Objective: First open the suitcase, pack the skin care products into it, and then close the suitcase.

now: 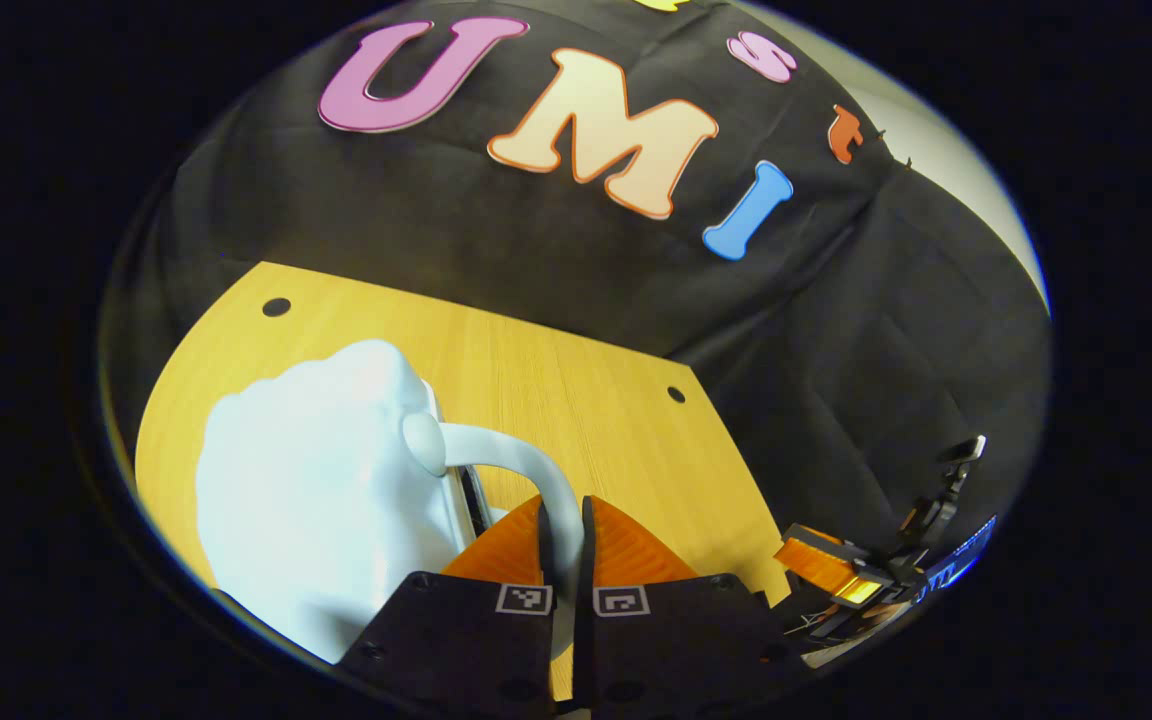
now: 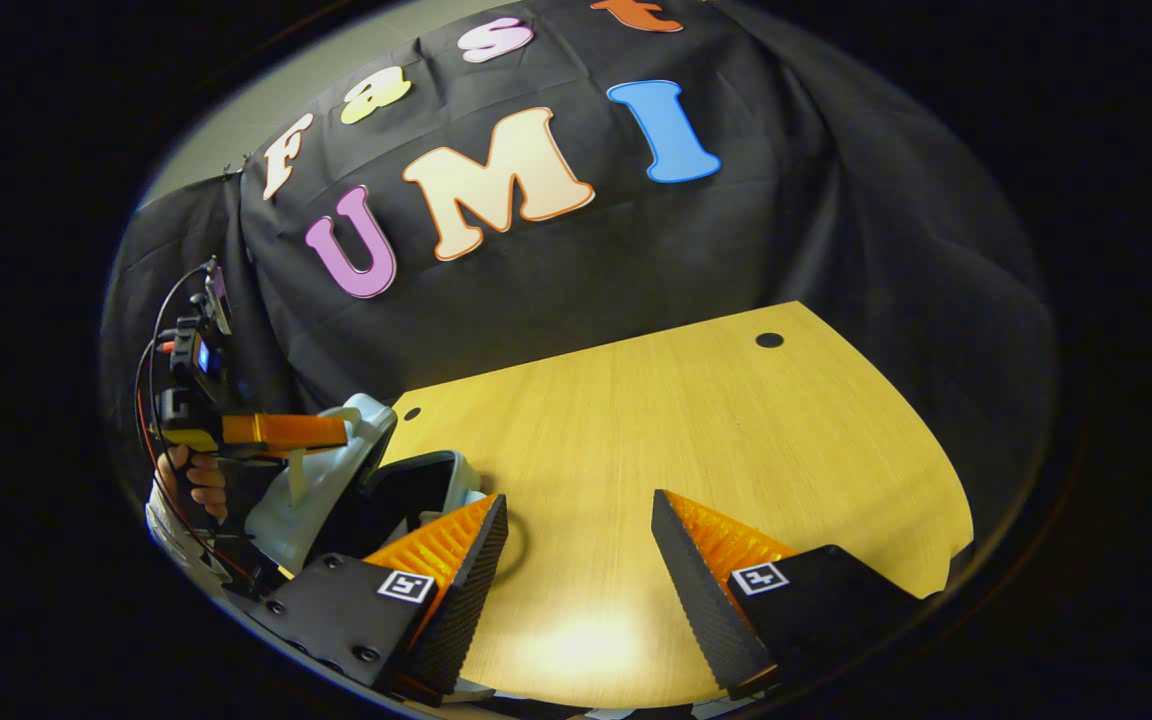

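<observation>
Now left gripper (image 1: pixel 566 540) clamped on suitcase handle (image 1: pixel 526 465), right gripper (image 2: pixel 576 550) apart.

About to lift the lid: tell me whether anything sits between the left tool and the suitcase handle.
Nothing does: the left tool is shut on the suitcase handle. The right tool hangs open over the table.

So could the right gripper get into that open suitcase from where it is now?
Probably yes. The right gripper is open and holds nothing, and the suitcase lies just beside it with its lid lifted by the left gripper.
</observation>
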